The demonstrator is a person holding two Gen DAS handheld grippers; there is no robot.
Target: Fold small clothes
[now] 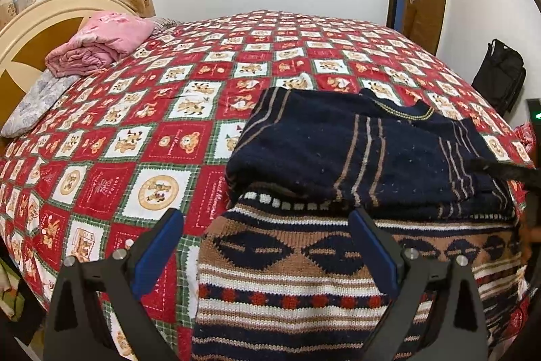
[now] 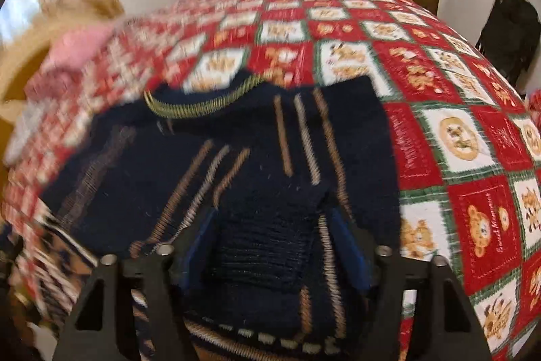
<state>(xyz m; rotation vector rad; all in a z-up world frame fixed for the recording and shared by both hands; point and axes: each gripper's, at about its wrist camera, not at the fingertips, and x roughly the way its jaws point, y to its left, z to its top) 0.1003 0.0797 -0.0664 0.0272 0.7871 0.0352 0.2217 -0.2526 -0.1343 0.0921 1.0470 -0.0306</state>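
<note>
bed: red bear-print quilt (image 1: 169, 131) | pink blanket (image 1: 101, 43) | black bag (image 1: 500, 76)

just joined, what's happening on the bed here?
A person with a two-finger tool in each hand is folding a navy knitted sweater with tan stripes on a red-and-white bear-print bedspread. The right tool stands open around the ribbed navy sleeve cuff. The left tool hangs open and empty over the sweater's patterned hem.

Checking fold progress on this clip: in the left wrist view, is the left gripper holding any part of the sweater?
No. The left gripper hangs open above the patterned sweater, its blue pads apart and gripping nothing.
</note>
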